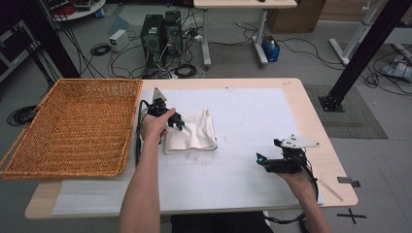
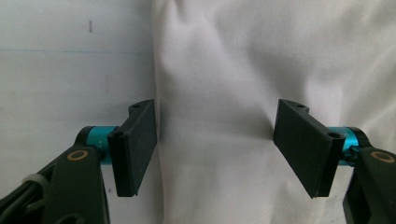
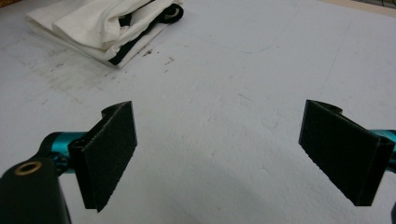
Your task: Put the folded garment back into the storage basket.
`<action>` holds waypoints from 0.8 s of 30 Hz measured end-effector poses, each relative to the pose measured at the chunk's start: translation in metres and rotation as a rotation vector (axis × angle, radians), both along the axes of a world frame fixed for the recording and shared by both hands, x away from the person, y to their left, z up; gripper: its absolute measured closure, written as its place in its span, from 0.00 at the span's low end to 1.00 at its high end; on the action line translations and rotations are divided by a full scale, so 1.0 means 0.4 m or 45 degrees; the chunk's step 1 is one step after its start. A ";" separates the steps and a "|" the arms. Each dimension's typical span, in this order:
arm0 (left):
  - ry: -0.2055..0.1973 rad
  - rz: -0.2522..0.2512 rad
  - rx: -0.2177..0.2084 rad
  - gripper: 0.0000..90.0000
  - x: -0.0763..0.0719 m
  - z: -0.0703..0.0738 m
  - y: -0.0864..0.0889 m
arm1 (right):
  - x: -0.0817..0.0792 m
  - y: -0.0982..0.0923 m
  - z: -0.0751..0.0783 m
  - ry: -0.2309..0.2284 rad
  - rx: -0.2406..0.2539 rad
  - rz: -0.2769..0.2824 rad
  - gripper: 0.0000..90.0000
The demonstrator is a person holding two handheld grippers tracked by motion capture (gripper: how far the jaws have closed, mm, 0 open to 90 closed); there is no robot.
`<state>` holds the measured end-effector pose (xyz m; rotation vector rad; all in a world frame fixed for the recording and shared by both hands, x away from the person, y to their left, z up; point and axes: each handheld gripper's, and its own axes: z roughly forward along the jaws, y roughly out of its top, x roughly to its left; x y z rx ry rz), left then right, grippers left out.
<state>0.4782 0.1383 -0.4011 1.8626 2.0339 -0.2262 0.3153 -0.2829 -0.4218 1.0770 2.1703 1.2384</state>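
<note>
A folded white cloth [image 1: 197,132] lies on the white mat [image 1: 252,116] at the table's middle left. My left gripper [image 1: 179,124] points down at the cloth's left edge. In the left gripper view its jaws stand open [image 2: 215,149] low over the cloth [image 2: 261,56]; one pad sits at the cloth's edge and the other over the fabric, with the cloth lying loose between them. My right gripper [image 1: 262,160] hovers over bare mat near the front right, open with nothing between its jaws [image 3: 224,158]. The right gripper view has the cloth [image 3: 93,23] far off at the upper left, with a dark trim showing in its folds.
A large wicker basket [image 1: 73,126] takes up the table's left end, right next to the cloth. The mat [image 3: 243,84] has faint dirt marks near the cloth. On the floor beyond the table stand computer towers [image 1: 160,34] among cables.
</note>
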 end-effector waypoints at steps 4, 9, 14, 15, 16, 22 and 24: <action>0.016 -0.009 -0.014 0.34 0.002 -0.013 0.000 | -0.001 0.001 -0.005 0.005 -0.008 0.001 0.12; 0.015 0.020 -0.064 0.25 0.002 -0.026 -0.008 | -0.001 -0.001 -0.011 0.016 -0.005 -0.004 0.12; 0.010 0.057 -0.057 0.22 0.000 -0.025 -0.026 | -0.001 -0.005 -0.014 0.019 -0.006 -0.008 0.12; 0.010 0.065 -0.057 0.21 0.000 -0.023 -0.031 | -0.001 -0.005 -0.015 0.019 -0.004 -0.010 0.12; 0.007 0.068 -0.060 0.21 0.000 -0.021 -0.037 | -0.001 -0.006 -0.016 0.017 -0.005 -0.009 0.12; 0.001 0.045 -0.040 0.18 0.001 -0.015 -0.082 | -0.004 -0.009 -0.023 0.029 -0.003 -0.013 0.12; -0.005 0.046 0.005 0.15 0.000 -0.016 -0.100 | -0.004 -0.009 -0.024 0.026 -0.003 -0.011 0.12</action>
